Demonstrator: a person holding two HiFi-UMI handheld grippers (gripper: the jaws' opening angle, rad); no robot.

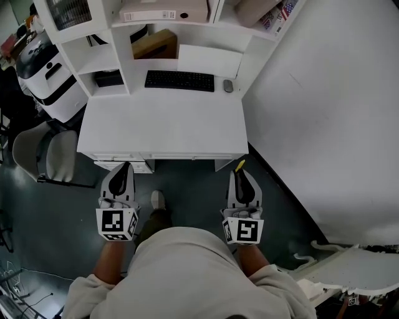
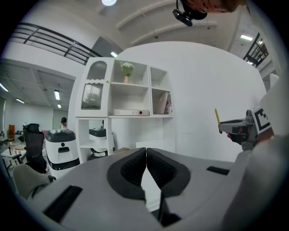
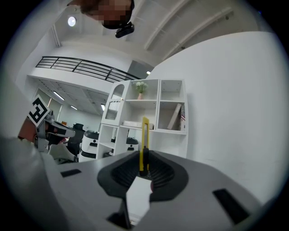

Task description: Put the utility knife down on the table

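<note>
**Knife clamped in the right gripper, off the table**

We hold both grippers side by side in front of the white table, over the dark floor and short of the table's front edge.

The right gripper is clenched on the utility knife. In the right gripper view, the jaws of this gripper press on the lower end of the knife. Its yellow body stands upright from between the dark pads. From the head view we see only the yellow tip poking out past the jaw ends, near the table's right front corner but not touching it. The left gripper view shows the same thing from the side: the right gripper is level, and the knife sticks up from its front.

The left gripper carries nothing. In its own view the jaws meet at their tips, with no object between them.

The near part of the tabletop is bare. At its back lie a black keyboard and a small mouse, under a white shelf unit. The shelf unit holds a cardboard box and a binder. A grey chair stands to the table's left.
</note>
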